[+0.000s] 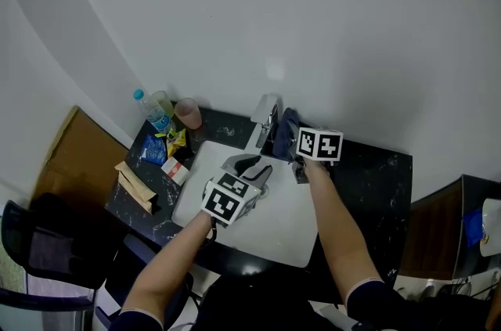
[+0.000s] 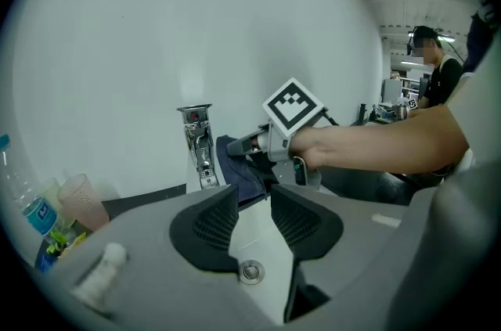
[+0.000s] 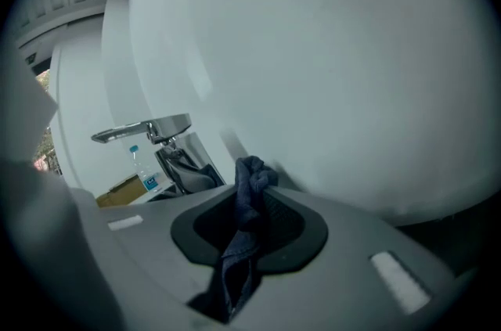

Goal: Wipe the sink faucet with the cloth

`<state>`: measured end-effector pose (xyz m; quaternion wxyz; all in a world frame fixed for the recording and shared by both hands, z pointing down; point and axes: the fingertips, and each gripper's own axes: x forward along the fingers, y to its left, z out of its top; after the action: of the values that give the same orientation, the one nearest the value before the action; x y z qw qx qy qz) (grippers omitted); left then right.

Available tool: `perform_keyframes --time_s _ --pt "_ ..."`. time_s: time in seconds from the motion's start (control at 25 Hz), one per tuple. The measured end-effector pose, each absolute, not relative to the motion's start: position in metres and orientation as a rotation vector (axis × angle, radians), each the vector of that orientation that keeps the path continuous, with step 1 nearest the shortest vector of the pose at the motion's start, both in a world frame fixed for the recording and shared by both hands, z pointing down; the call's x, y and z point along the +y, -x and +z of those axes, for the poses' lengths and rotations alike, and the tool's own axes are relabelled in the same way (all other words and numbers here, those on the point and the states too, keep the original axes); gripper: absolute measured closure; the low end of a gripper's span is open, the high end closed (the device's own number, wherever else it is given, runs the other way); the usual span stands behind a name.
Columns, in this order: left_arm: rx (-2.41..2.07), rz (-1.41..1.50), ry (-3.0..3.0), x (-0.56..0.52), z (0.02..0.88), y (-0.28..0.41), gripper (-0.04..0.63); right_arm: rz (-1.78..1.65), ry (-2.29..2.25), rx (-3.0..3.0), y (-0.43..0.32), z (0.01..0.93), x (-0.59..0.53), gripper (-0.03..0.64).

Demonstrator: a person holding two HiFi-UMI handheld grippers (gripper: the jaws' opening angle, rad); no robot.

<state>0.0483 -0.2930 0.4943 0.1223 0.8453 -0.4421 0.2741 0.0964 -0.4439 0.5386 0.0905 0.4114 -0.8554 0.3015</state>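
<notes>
Dark blue cloth (image 3: 249, 174) is clamped in the right tongs (image 3: 252, 204) and held just beside the chrome faucet (image 3: 149, 130) at the counter's (image 1: 376, 181) back edge; contact seems likely but is unconfirmed. Left tongs (image 2: 254, 214) are released and empty, over the white sink (image 1: 282, 232).

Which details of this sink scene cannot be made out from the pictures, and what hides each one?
Whether the dark blue cloth touches the chrome sink faucet: left gripper view, their edges meet, depth unclear.
Print on the blue and yellow snack packets: head view, too small.
The clear plastic bottle as a whole: left gripper view, partly cut off by the picture's left edge.
</notes>
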Motion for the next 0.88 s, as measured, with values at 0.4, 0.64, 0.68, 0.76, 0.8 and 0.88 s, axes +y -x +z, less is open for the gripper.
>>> perform_keyframes --time_s 0.4,0.64,0.68,0.76,0.8,0.88 --pt "-1.241 0.756 -2.507 -0.29 0.493 -0.043 0.463 1.08 -1.164 -2.653 -0.079 0.534 -0.444 0.56" --pt "-1.197 0.735 -2.512 -0.29 0.494 -0.047 0.463 1.062 -1.143 -2.763 -0.075 0.491 -0.441 0.561" --pt "-1.193 0.737 -2.512 -0.29 0.494 -0.047 0.463 1.054 -1.138 -2.781 -0.075 0.484 -0.44 0.561" --pt "-1.193 0.747 -2.518 -0.29 0.495 -0.047 0.463 1.041 -1.133 -2.818 -0.075 0.468 -0.438 0.561" --pt "-1.195 0.754 -2.523 -0.291 0.496 -0.047 0.463 1.035 -1.13 -2.836 -0.075 0.461 -0.437 0.561" --pt "-1.189 0.76 -2.526 -0.291 0.497 -0.047 0.463 1.02 -1.118 -2.87 -0.075 0.447 -0.433 0.561"
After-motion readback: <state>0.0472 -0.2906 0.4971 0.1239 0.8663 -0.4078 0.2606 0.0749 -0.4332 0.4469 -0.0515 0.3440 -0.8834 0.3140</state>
